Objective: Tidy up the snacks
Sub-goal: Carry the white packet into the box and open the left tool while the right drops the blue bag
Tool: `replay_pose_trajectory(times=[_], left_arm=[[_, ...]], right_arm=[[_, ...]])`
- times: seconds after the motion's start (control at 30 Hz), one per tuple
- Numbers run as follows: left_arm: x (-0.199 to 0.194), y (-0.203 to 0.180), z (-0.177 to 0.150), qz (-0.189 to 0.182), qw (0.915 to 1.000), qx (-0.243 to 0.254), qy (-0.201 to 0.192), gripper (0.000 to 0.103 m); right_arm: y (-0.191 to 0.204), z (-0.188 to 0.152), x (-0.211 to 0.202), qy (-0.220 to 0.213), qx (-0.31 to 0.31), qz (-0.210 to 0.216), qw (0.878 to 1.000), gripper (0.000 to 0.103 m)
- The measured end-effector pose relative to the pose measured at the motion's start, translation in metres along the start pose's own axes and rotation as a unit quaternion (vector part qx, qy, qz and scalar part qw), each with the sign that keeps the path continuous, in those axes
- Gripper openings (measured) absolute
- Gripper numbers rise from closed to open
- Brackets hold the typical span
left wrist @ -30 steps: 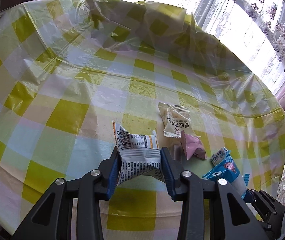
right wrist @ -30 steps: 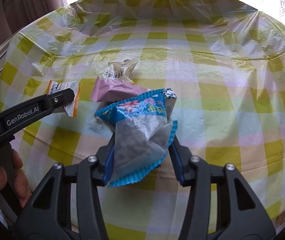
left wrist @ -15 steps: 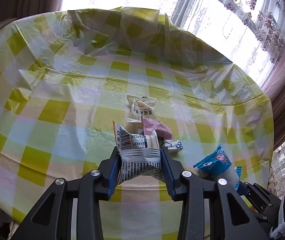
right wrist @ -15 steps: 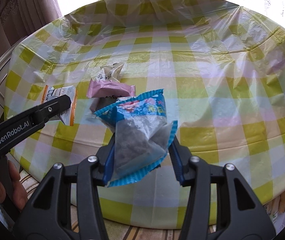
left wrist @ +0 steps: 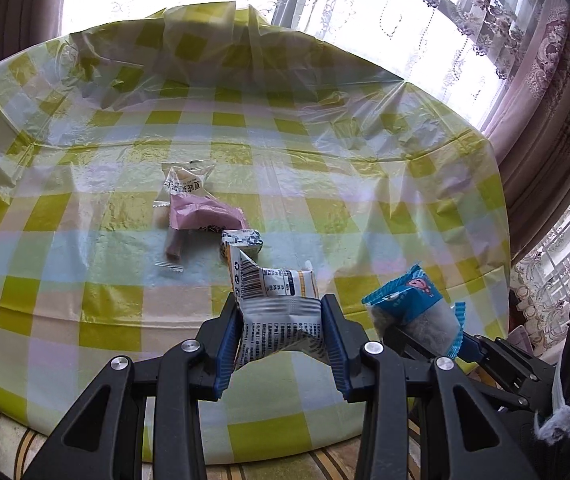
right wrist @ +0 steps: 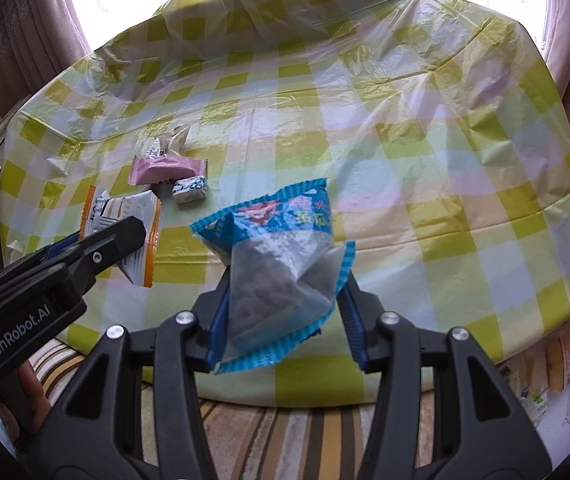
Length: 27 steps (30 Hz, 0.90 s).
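Left wrist view: left claw (left wrist: 281,320) clamped on a white packet with a barcode and orange edge (left wrist: 275,300), jaws partly closed against its crumpled sides, packet lifted clear above the near edge of the checked surface (left wrist: 85,240). Farther in on the surface, a loose cluster: cream packet (left wrist: 185,182), pink packet (left wrist: 201,212) overlapping it, small white-and-blue carton (left wrist: 243,242) just beside the pink one. At right, blue packet (left wrist: 413,304) held up in the right claw's fingers (left wrist: 481,350).

Right wrist view: right claw (right wrist: 281,292) gripping the blue packet (right wrist: 281,248) by its clear lower half, jaws partly closed and pressing the film, packet raised off the surface (right wrist: 405,160). Left claw's finger (right wrist: 113,244) at left with the white packet (right wrist: 133,220) in it. Same cluster beyond: pink packet (right wrist: 165,168), carton (right wrist: 191,192), cream packet (right wrist: 169,142) behind.

Step in hand, by judgement: carrying two picked snacks away from the pile toward wherever they belong. No bin or tray visible, so destination unclear. Next move likely calls for steady grips on slippery film, then lowering before release; three snacks left to collect.
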<state>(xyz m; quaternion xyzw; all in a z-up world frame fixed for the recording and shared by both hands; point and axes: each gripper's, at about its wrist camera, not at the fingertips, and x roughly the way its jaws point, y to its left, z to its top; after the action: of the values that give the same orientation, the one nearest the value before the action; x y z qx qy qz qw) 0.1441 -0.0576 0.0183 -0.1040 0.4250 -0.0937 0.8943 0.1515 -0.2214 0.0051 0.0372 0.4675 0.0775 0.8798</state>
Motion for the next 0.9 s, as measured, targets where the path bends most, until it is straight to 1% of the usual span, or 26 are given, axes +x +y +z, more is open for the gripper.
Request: replay_pose_trajectory(times=[0.3,0.53,0.7,0.8,0.9], left_arm=[[0.001,-0.045,-0.008,-0.035,0.9983,0.041,0.019,0.04],[0.003,-0.084,-0.015,-0.064,0.9939,0.083,0.032,0.04],[0.007,-0.114,-0.021,-0.093,0.9875,0.117,0.05,0.041],[0.011,-0.134,-0.026,-0.115,0.9818,0.136,0.065,0.041],[0.015,-0.154,-0.032,-0.136,0.9741,0.161,0.081,0.041]], right_arm=[[-0.05,-0.014,-0.025,-0.002,0.027,-0.031,0.999,0.052],[-0.093,-0.026,-0.04,-0.002,0.043,-0.067,0.997,0.052],[-0.122,-0.038,-0.051,0.002,0.056,-0.093,0.994,0.052],[-0.142,-0.046,-0.055,0.006,0.068,-0.11,0.992,0.052],[-0.161,-0.052,-0.059,0.011,0.08,-0.13,0.988,0.052]])
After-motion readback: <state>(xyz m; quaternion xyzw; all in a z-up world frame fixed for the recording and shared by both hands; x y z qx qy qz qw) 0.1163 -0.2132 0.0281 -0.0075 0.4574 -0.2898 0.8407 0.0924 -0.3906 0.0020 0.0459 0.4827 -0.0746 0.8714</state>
